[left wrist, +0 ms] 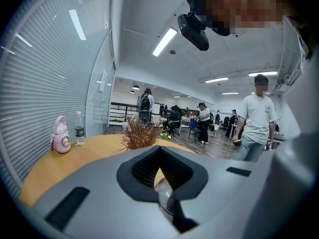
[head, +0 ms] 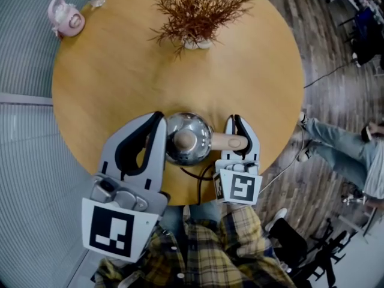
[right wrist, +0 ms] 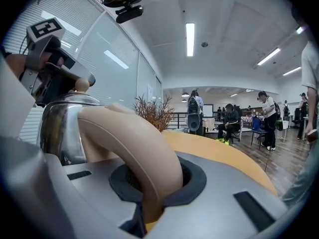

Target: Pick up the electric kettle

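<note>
Grippers flank an electric kettle (head: pixel 188 138) at the near edge of a round wooden table (head: pixel 120 71): the left gripper (head: pixel 157 120), jaws pressed together and empty, sits just beside its mirror-bright, rounded steel body, while the right gripper (head: pixel 236 125) pinches the smooth, curved beige handle (head: pixel 225 140). The polished shell looks rigid and slippery, and any water inside would add weight, so the handle appears the surest hold, with the black cord (head: pixel 195 176) a likely snag.

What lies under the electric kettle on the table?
A black cord comes out from below the electric kettle toward the table edge; the steel body covers any base underneath.
</note>
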A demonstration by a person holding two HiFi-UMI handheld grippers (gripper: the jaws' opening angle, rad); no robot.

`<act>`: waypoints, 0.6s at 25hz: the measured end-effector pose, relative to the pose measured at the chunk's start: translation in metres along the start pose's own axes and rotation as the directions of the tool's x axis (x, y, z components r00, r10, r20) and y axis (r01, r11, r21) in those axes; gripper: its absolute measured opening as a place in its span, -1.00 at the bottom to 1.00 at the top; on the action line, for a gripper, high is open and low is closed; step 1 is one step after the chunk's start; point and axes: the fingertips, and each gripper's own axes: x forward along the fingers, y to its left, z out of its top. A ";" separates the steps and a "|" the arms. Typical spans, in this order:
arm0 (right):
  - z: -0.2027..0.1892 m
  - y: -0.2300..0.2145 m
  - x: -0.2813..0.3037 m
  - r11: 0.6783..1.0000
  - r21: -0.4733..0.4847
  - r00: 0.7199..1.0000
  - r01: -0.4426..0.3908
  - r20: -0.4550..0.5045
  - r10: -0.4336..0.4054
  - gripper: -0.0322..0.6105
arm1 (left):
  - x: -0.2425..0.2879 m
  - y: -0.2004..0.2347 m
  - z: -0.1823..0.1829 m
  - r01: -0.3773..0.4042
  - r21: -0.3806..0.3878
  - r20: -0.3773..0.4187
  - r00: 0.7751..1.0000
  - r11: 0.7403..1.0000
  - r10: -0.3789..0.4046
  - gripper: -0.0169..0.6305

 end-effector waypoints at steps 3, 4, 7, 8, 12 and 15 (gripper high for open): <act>0.005 0.000 0.004 1.000 0.008 1.000 0.005 0.005 -0.005 -0.73 | -0.001 0.003 0.004 -0.007 0.001 0.006 1.000 1.000 0.007 -0.94; 0.007 0.000 0.006 1.000 0.006 1.000 0.005 0.008 -0.005 -0.73 | -0.001 0.003 0.005 -0.009 0.001 0.008 1.000 1.000 0.009 -0.94; 0.014 0.001 0.011 1.000 -0.008 1.000 0.000 0.014 0.000 -0.73 | -0.001 0.005 0.010 -0.014 0.000 0.015 1.000 1.000 0.014 -0.94; 0.016 0.002 0.012 1.000 -0.015 1.000 -0.002 0.013 0.002 -0.73 | -0.001 0.006 0.011 -0.016 -0.001 0.018 1.000 1.000 0.016 -0.94; 0.023 0.001 0.016 0.999 -0.043 1.000 -0.005 0.002 0.005 -0.73 | -0.003 0.009 0.018 -0.025 -0.010 0.027 0.999 1.000 0.025 -0.94; 0.031 -0.001 0.017 0.999 -0.046 1.000 -0.005 -0.003 0.004 -0.73 | -0.007 0.012 0.026 -0.035 -0.014 0.036 0.999 0.999 0.036 -0.94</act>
